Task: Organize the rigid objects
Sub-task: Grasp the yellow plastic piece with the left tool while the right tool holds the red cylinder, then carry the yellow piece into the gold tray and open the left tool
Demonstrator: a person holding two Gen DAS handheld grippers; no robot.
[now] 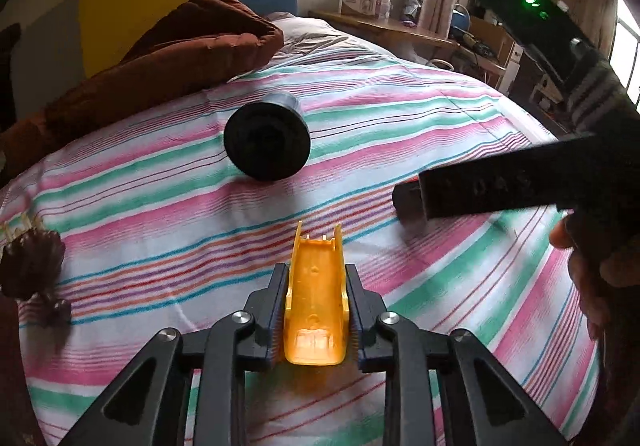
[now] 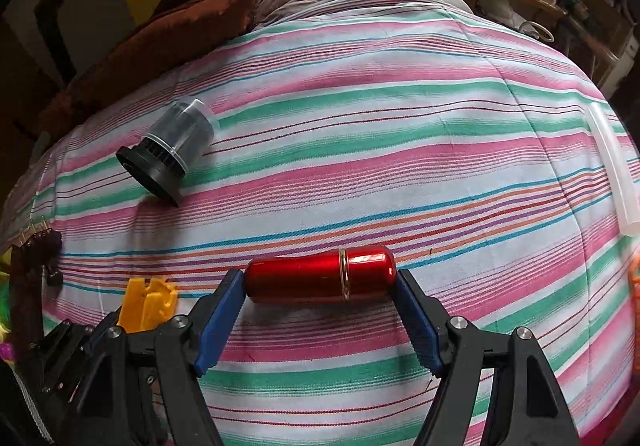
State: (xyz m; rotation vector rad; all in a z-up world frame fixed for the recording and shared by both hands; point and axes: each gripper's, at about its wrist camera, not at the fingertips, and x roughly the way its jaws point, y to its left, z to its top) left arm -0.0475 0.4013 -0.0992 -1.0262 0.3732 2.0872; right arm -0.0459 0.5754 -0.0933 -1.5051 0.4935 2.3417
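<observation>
1. At the bottom centre of the left wrist view, the left tool [image 1: 316,310] is clenched on a yellow plastic piece [image 1: 315,298], its two dark fingers pressing the piece's long sides; the piece points up the frame, hollow side showing.
2. At the bottom centre of the right wrist view, the right tool [image 2: 320,282] grips a red metal capsule [image 2: 320,274] endwise, one blue pad [image 2: 222,316] on each rounded end; the capsule lies crosswise in the frame with a gold ring right of its middle.
3. Both tools hang over a bed with a striped sheet [image 2: 380,126] in pink, green and white.
4. In the left half of the right wrist view, a black cylinder with a clear cover [image 2: 168,150] lies on its side on the sheet, well apart from the capsule; in the left wrist view it sits just above centre.
5. At the right edge of the right wrist view, a translucent white tube [image 2: 614,170] lies on the sheet.
6. In the upper left of both views, a brown quilt [image 1: 172,50] is bunched up at the head of the bed.
</observation>
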